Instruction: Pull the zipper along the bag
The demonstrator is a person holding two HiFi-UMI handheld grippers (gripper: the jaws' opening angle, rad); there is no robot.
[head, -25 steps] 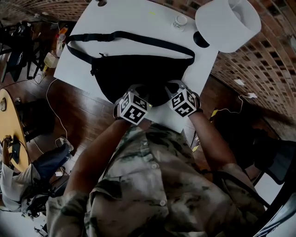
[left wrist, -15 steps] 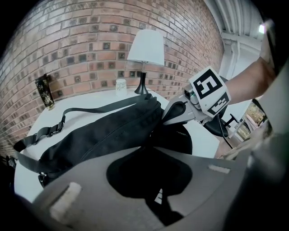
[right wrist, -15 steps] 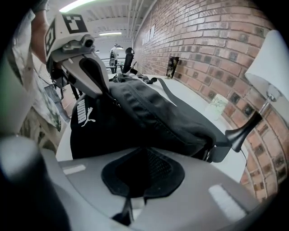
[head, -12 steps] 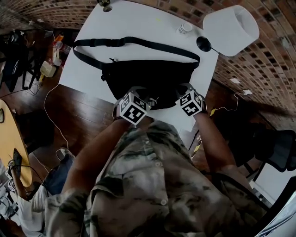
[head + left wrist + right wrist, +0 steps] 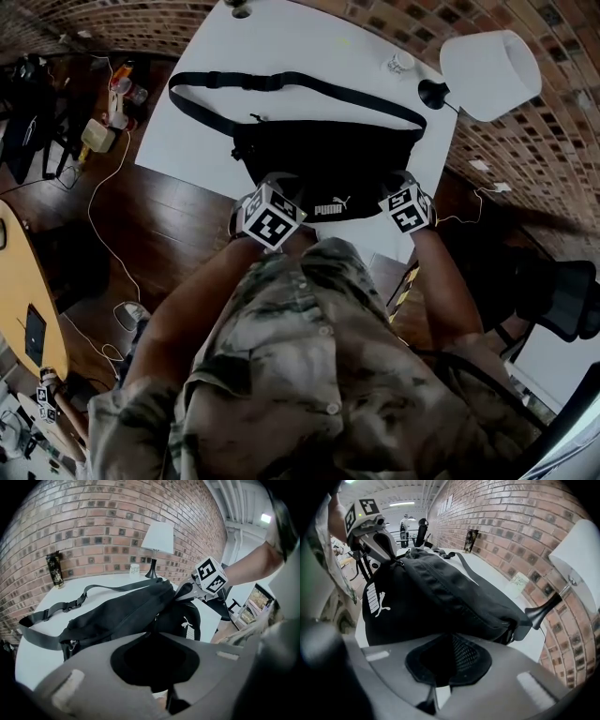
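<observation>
The left gripper [image 5: 154, 638] has its jaws pressed together on a fold of black fabric at the near edge of the bag [image 5: 328, 159], apparently to anchor the bag so it cannot slide while the zipper is drawn. The right gripper [image 5: 450, 638] is likewise clamped, with black mesh-textured bag material caught between its jaws. Seen from the left gripper view, its tip meets the top ridge of the bag, where the zipper line seems to run. Whether it holds the zipper pull itself or only the fabric beside it cannot be told, since the pull is too small and dark to pick out.

The two grippers sit apart along the bag's near side with the white logo [image 5: 330, 208] between them, which keeps that stretch taut and should let a slider travel without bunching. The bag lies near the front edge of the white surface [image 5: 206, 122], its strap [image 5: 281, 82] looped out behind it toward the far side. A lamp [image 5: 492, 61] stands at the surface's far right corner, well clear of the work
</observation>
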